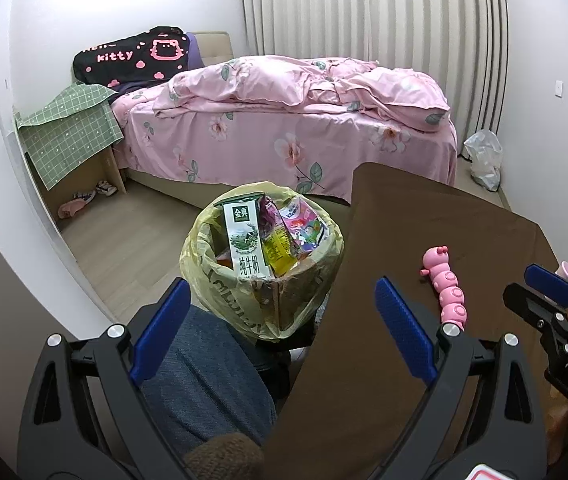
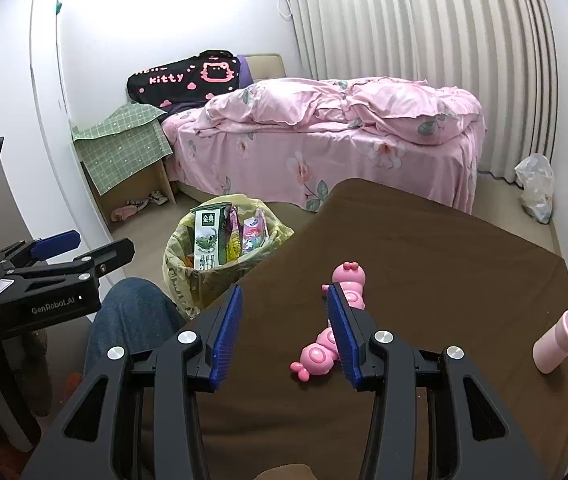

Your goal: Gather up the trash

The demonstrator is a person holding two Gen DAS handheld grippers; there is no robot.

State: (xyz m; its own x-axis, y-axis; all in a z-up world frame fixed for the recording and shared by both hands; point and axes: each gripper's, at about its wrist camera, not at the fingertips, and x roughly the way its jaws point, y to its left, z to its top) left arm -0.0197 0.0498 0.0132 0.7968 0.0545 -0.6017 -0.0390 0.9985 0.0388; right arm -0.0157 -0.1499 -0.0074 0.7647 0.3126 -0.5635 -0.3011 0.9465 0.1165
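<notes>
Several wrappers and a milk carton (image 1: 246, 242) already sitting in the lined bin (image 1: 220, 280), centre frame; both left gripper (image 1: 280, 332) and right gripper (image 2: 284, 328) hovering released, empty; only toys remaining on brown table (image 2: 423, 240).

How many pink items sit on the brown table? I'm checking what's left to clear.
2: a pink plastic caterpillar toy near the middle, and a pink cylindrical bottle lying at the brown table right edge. Others may be hidden.

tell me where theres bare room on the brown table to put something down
Most of the brown table is bare: the wide far stretch beyond the pink caterpillar toy, and the left strip toward the trash bin. The right edge holds a pink cup lying on its side. The bin itself is crowded with a milk carton and wrappers.
</notes>
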